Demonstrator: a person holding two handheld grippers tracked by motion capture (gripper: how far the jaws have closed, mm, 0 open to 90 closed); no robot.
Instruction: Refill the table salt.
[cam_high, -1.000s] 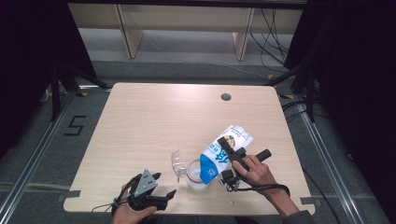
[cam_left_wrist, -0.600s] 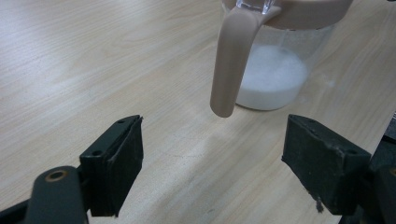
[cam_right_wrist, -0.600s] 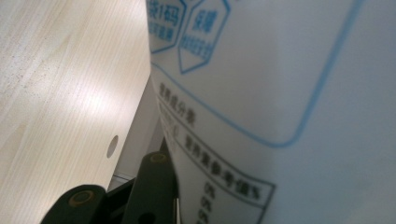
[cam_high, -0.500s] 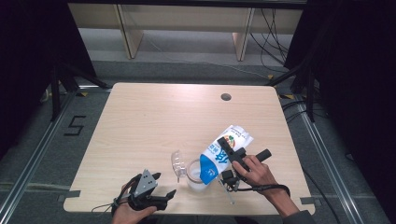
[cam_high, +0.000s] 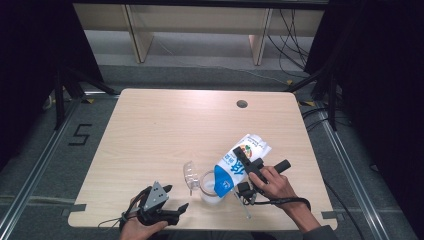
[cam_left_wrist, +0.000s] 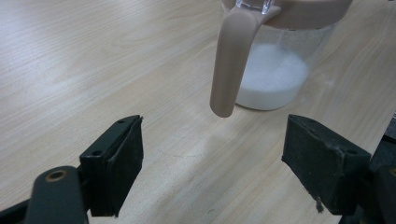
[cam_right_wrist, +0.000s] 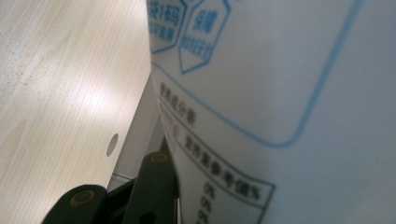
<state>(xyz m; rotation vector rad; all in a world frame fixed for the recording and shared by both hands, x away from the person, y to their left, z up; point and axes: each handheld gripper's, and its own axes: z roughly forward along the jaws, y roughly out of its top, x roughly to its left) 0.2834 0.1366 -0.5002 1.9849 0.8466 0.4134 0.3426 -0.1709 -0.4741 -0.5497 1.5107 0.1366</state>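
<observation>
Your right claw (cam_high: 248, 176) clamps the tilted bag (cam_high: 239, 162) over the jug (cam_high: 210, 187) near the worktop's (cam_high: 165, 130) front edge, left claw (cam_high: 172, 212) wide: overtilting risks spilling powder.

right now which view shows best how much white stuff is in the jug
The left gripper view: the clear jug is close, its white contents filling the bottom part, pink handle in front. The high view shows the jug small, with the tilted bag over it. The right gripper view shows the bag's print.
</observation>
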